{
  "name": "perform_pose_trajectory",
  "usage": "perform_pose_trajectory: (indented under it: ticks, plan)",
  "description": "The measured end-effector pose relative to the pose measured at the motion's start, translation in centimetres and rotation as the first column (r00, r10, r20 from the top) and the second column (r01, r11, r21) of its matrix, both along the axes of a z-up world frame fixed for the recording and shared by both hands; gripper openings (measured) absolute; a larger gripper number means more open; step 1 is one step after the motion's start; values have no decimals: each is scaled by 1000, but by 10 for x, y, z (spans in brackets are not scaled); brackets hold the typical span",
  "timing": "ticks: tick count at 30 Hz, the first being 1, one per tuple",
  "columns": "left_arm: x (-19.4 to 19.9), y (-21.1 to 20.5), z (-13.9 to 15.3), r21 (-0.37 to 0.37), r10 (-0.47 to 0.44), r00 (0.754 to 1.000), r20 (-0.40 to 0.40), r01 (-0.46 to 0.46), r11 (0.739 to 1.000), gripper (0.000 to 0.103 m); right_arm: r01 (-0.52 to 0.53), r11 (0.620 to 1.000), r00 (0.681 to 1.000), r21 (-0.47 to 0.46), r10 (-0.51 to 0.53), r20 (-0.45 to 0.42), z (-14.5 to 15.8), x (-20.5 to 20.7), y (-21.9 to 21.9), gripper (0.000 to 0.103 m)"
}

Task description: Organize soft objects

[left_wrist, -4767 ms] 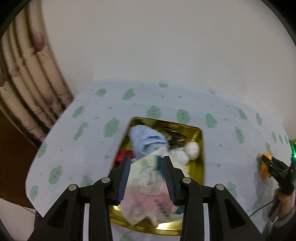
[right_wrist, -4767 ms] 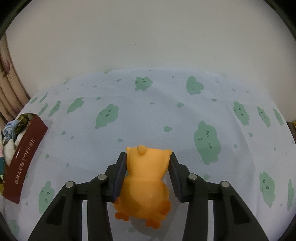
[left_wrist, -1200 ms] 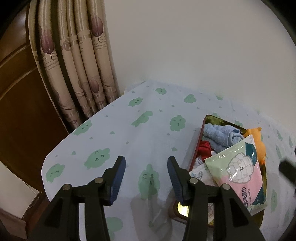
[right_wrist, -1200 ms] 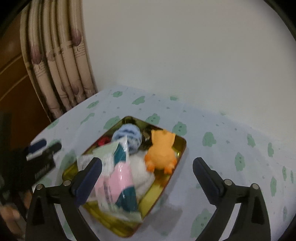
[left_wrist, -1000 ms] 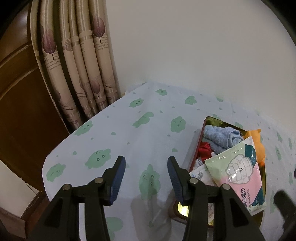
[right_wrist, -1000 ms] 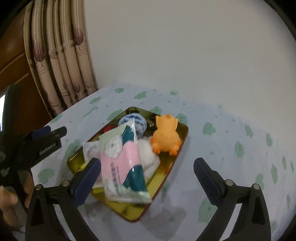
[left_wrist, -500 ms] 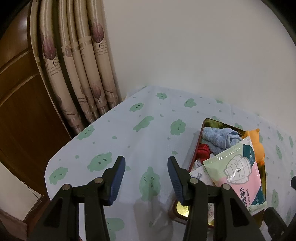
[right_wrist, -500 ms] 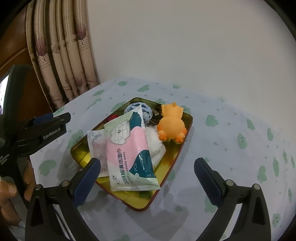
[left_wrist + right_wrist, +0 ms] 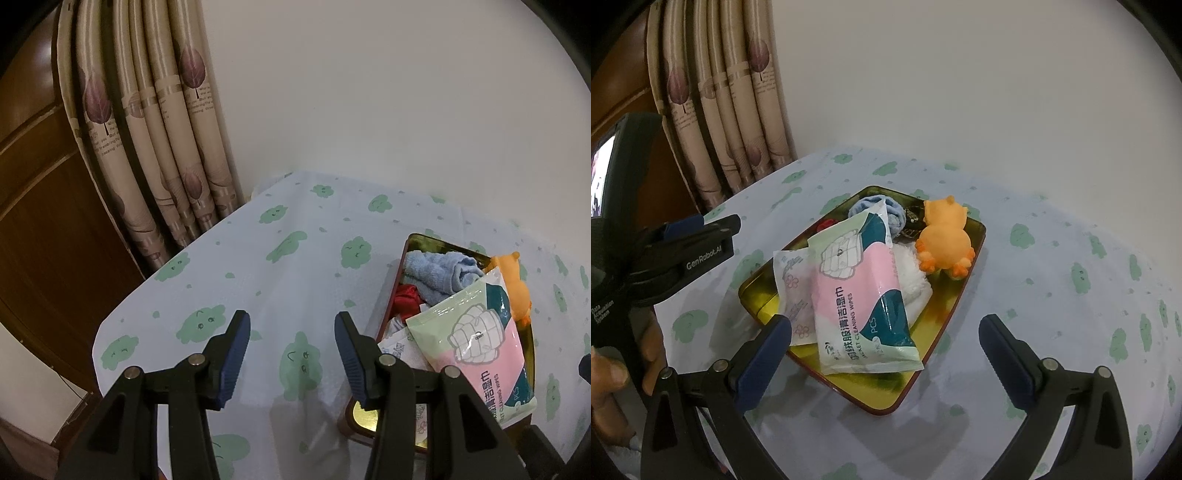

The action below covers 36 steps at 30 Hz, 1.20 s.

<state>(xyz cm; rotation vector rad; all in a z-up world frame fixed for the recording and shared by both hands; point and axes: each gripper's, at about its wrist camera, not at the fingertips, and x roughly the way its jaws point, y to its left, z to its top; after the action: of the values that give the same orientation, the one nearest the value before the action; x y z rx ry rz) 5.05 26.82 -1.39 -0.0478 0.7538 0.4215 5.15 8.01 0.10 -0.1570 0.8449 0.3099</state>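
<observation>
Your right tongs (image 9: 884, 334) hung released and empty, your left tongs (image 9: 291, 341) likewise, above the counter (image 9: 295, 266). Beyond them, the gold tin (image 9: 971, 254) held the wipes packet (image 9: 857, 284), then the orange toy (image 9: 943, 240) and blue cloth (image 9: 866, 205).

Surface (image 9: 295, 258) covered by a pale blue cloth with green cloud-face prints, a few creases near the back edge. Plain white wall (image 9: 369, 92) behind it. Beige pleated curtain (image 9: 155, 122) with purple leaf motifs and small print hangs at the far left corner. Dark brown wood panelling (image 9: 40, 206) left of the curtain.
</observation>
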Motion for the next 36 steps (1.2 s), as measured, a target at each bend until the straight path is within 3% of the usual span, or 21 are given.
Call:
perform_pose_trajectory:
  ticks: [36]
  plan:
    - [0,-2,3,25,-10,1000,-7,10,1000,49,-3,1000,999,-4,3,-46,-11,1,4,101]
